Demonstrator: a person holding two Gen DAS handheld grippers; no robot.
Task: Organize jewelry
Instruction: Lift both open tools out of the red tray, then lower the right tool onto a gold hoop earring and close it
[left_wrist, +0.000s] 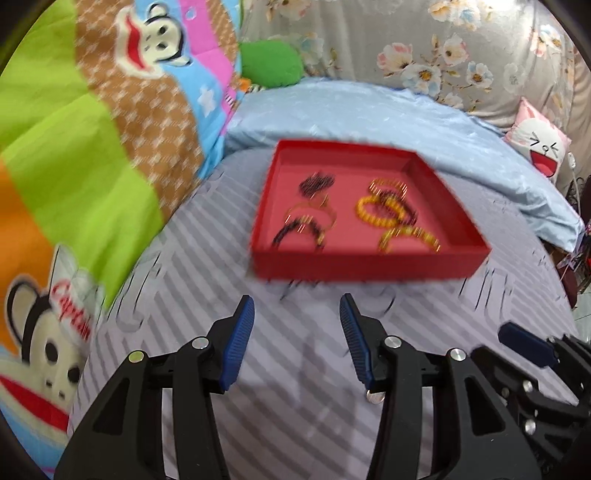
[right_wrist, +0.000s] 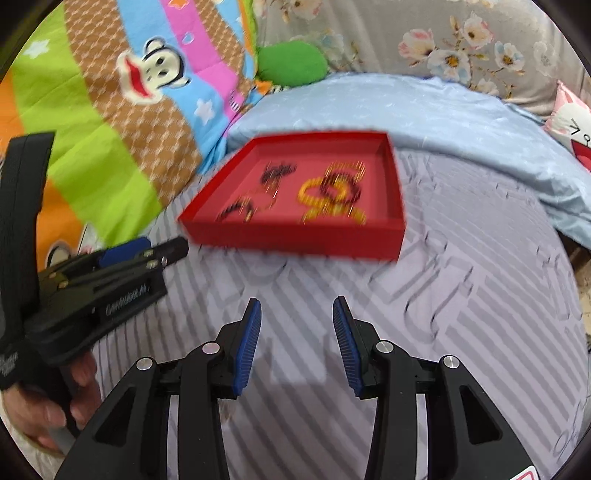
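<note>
A shallow red box (left_wrist: 369, 264) lies on the striped grey bed sheet (left_wrist: 295, 369), also in the right wrist view (right_wrist: 295, 238). Inside lie blurred pieces: dark bead bracelets (left_wrist: 295, 230) on its left and yellow bead bracelets (left_wrist: 373, 214) on its right, also seen from the right wrist (right_wrist: 317, 195). My left gripper (left_wrist: 297, 306) is open and empty, short of the box's near wall. My right gripper (right_wrist: 297, 310) is open and empty, also short of the box. The left gripper shows at the left of the right wrist view (right_wrist: 110, 273).
A colourful cartoon-monkey quilt (left_wrist: 74, 166) lies left of the box. A light blue blanket (left_wrist: 369, 110) lies behind it, then a floral cover (left_wrist: 443, 48), a green plush (left_wrist: 271, 61) and a pink-white cushion (left_wrist: 543, 140) at the right. The bed edge drops off at the right.
</note>
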